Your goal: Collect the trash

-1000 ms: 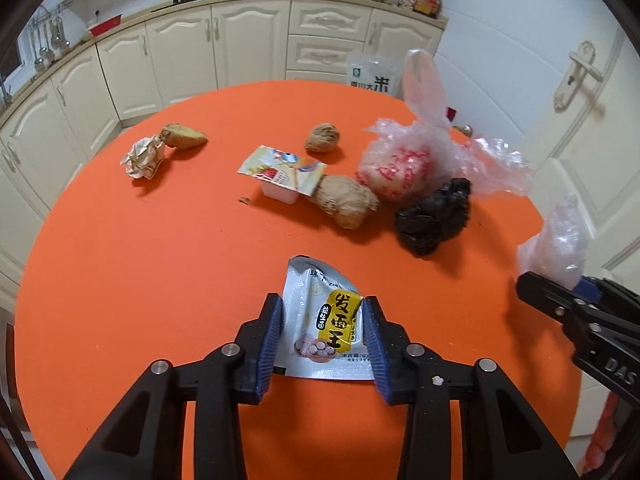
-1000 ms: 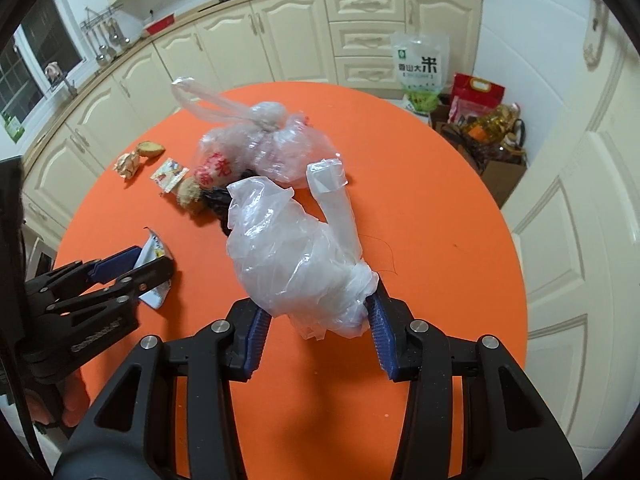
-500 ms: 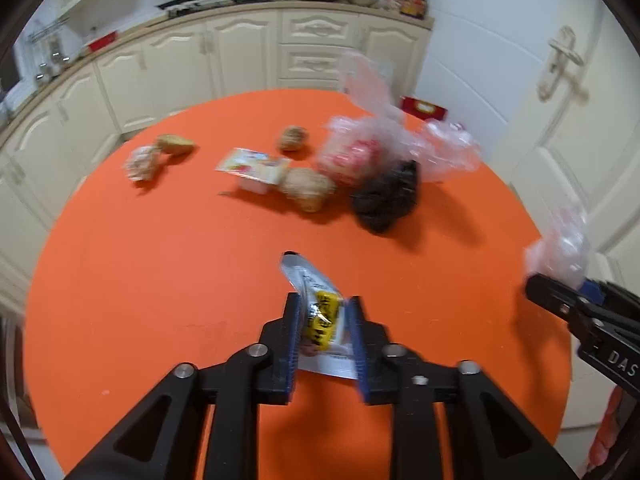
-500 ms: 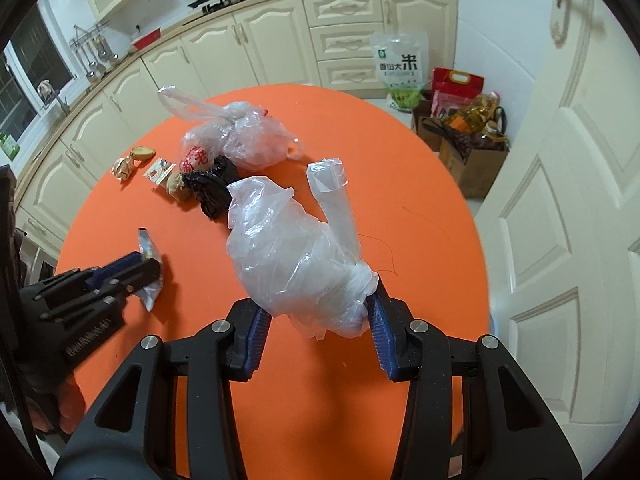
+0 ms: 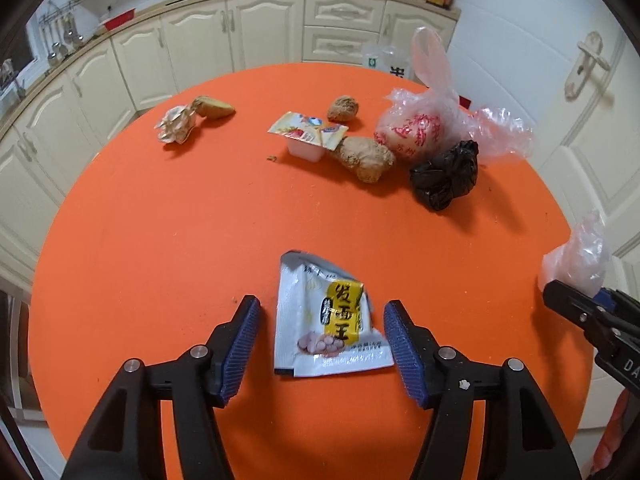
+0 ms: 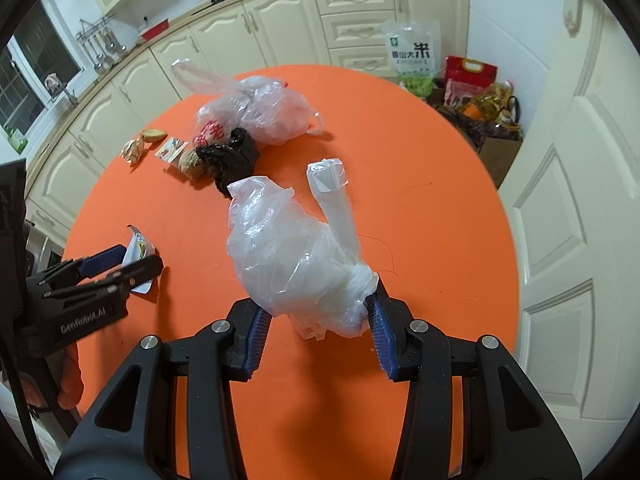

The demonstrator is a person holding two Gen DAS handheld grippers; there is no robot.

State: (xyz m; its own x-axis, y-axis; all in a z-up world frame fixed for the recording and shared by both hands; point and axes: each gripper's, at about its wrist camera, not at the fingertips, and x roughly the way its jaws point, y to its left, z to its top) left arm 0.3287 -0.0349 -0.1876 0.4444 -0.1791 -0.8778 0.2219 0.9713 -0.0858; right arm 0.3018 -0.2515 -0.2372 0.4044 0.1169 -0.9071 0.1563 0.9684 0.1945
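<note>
A white and yellow snack packet (image 5: 328, 320) lies flat on the round orange table (image 5: 160, 240), between the wide-open jaws of my left gripper (image 5: 322, 340), touching neither pad. The packet also shows in the right wrist view (image 6: 138, 250) beside the left gripper (image 6: 120, 264). My right gripper (image 6: 316, 320) is shut on a crumpled clear plastic bag (image 6: 292, 248), held above the table. That bag shows at the right edge of the left wrist view (image 5: 580, 256), with the right gripper (image 5: 592, 312) below it.
Further back on the table lie a crumpled wrapper (image 5: 176, 126), ginger pieces (image 5: 212, 107) (image 5: 366, 156), a walnut-like lump (image 5: 343, 108), a jelly cup (image 5: 306, 138), a pink bag (image 5: 416, 128) and a black bag (image 5: 446, 176). Kitchen cabinets (image 5: 240, 40) stand behind, a door (image 6: 580, 200) to the right.
My left gripper was shut on the snack packet half a second ago; it has now opened wide and the packet lies flat on the table. The right gripper still holds the clear bag.
</note>
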